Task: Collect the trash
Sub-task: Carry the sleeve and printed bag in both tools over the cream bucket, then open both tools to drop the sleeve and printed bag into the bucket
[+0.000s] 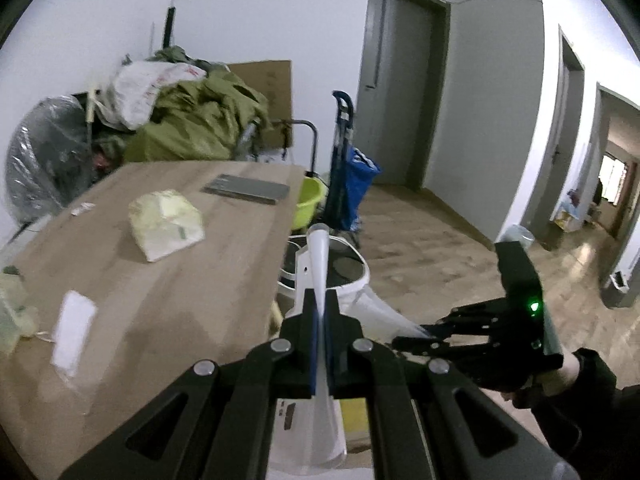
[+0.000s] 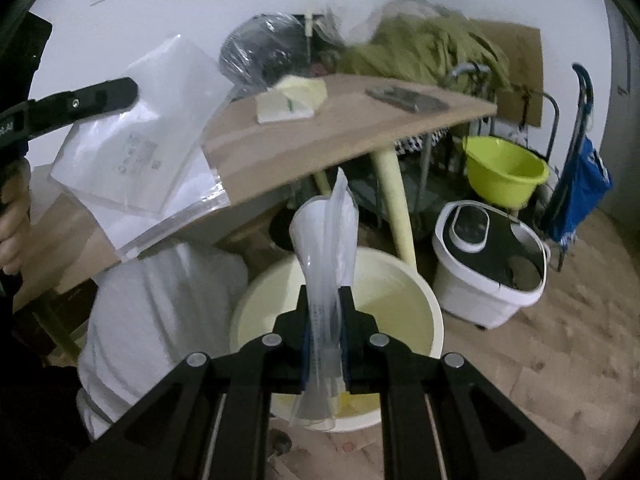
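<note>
My left gripper [image 1: 320,340] is shut on a flat white plastic bag [image 1: 320,256], seen edge-on beside the table's right edge. The same bag shows broadside in the right wrist view [image 2: 140,128], with the left gripper [image 2: 120,90] at its upper left. My right gripper [image 2: 326,320] is shut on a clear plastic bag [image 2: 326,240] and holds it above a cream bucket [image 2: 420,304] on the floor. The right gripper [image 1: 412,340] also shows at the lower right of the left wrist view. A crumpled yellowish bag [image 1: 164,222] and a white slip [image 1: 74,324] lie on the wooden table [image 1: 180,300].
A grey flat slab [image 1: 246,189] lies at the table's far end. A white appliance with a black lid [image 2: 488,264], a lime basin [image 2: 504,172] and a blue trolley [image 2: 580,184] stand on the floor. White cloth [image 2: 160,312] lies left of the bucket. Piled green fabric [image 1: 200,120] sits behind.
</note>
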`<state>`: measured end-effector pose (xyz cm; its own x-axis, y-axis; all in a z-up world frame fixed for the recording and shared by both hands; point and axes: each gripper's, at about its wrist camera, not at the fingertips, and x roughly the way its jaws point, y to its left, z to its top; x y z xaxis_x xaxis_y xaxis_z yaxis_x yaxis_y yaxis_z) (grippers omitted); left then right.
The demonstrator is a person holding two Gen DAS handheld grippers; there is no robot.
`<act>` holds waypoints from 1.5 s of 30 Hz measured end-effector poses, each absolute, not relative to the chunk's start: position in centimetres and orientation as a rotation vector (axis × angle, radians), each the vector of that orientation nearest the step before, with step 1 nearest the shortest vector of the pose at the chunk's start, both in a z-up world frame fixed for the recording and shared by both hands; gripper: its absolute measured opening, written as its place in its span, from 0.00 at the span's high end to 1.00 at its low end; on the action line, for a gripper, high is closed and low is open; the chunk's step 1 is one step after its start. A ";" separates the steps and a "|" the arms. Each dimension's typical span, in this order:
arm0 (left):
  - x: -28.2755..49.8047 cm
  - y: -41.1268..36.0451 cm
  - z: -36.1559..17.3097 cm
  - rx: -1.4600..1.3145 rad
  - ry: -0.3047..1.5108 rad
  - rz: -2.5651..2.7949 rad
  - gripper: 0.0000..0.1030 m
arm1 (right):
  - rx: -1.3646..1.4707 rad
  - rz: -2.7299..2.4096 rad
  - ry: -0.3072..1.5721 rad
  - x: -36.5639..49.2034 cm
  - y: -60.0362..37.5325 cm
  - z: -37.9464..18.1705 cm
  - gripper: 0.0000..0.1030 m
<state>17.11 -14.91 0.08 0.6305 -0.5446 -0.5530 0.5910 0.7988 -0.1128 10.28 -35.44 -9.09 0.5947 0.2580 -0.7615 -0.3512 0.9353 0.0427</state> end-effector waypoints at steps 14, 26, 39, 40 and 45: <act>20.6 -20.1 -5.5 0.106 0.731 -0.763 0.98 | -0.052 0.303 0.983 12.2 -37.4 -13.3 0.70; 22.3 -22.0 -9.3 0.117 0.873 -0.741 0.92 | -0.051 0.280 0.997 12.5 -38.0 -13.4 0.66; 22.3 -21.9 -8.2 0.114 0.845 -0.717 0.69 | -0.052 0.257 0.992 12.6 -38.0 -12.9 0.38; 22.2 -21.9 -8.1 0.115 0.839 -0.717 0.68 | -0.055 0.256 0.992 12.6 -37.9 -12.9 0.38; 21.5 -20.9 -7.1 0.110 0.807 -0.707 0.68 | -0.072 0.251 0.980 12.4 -37.6 -12.2 0.38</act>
